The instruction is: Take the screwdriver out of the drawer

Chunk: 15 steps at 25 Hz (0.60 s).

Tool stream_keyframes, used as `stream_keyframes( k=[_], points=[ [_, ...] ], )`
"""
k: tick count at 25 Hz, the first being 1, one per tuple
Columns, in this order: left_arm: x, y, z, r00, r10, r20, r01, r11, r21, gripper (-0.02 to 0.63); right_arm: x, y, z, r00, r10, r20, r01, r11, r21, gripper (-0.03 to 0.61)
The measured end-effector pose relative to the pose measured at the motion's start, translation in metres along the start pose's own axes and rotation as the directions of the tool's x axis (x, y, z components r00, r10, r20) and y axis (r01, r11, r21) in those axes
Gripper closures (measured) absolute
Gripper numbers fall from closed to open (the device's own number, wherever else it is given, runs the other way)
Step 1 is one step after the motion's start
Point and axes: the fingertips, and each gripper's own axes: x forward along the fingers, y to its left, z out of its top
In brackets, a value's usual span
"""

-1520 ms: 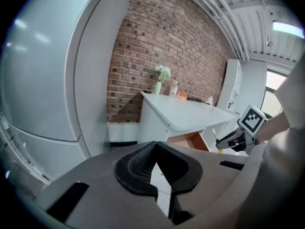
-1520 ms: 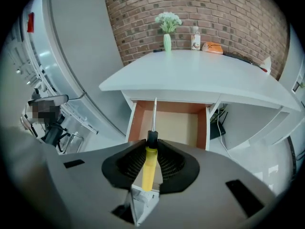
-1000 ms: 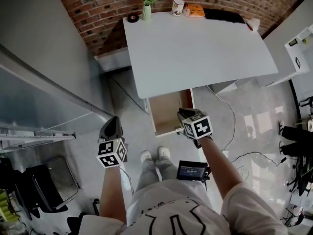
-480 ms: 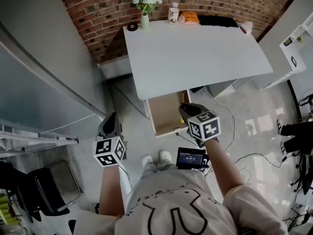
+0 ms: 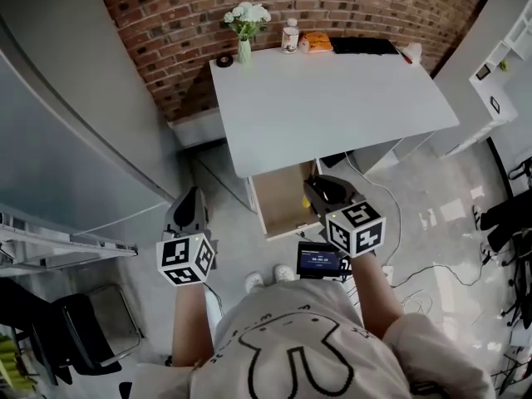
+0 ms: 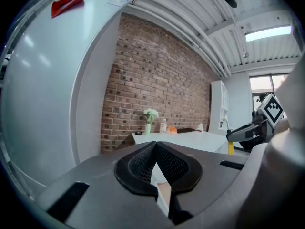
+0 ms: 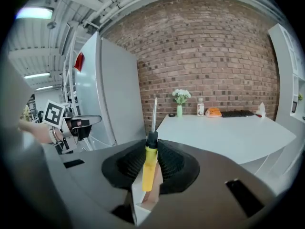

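Right gripper (image 7: pixel 151 144): clamps the yellow plastic handle of a screwdriver (image 7: pixel 148 168), steel shaft pointing out past the jaws, by the right side of the open wooden drawer (image 5: pixel 283 202) under the white table's (image 5: pixel 332 115) near edge. Left gripper (image 6: pixel 155 146): closed, empty, well left of the table. Along the far edge: green vase (image 5: pixel 244 52) holding white flowers (image 5: pixel 246 15), white bottle (image 5: pixel 289 36), orange packet (image 5: pixel 317 42), black keyboard (image 5: pixel 364 46). Drawer contents too small to tell.

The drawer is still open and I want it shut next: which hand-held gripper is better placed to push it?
Probably the left hand-held gripper: its jaws are together on nothing, and it hangs just left of the drawer. The right hand-held gripper is nearer but clamps the yellow screwdriver.
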Motion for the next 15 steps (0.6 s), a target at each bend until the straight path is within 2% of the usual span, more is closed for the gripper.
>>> stream_keyframes(
  k=[7, 15],
  points=[
    [-0.006, -0.012, 0.029, 0.996, -0.025, 0.091, 0.022, 0.999, 0.035, 0.601, -0.018, 0.017, 0.025, 0.992, -0.006, 0.124, 0.018, 0.995, -0.098, 0.502],
    [-0.015, -0.018, 0.052, 0.983, -0.053, 0.175, 0.040, 0.996, 0.079, 0.601, -0.030, 0.031, 0.039, 0.980, -0.002, 0.200, 0.036, 0.985, -0.167, 0.502]
  ],
)
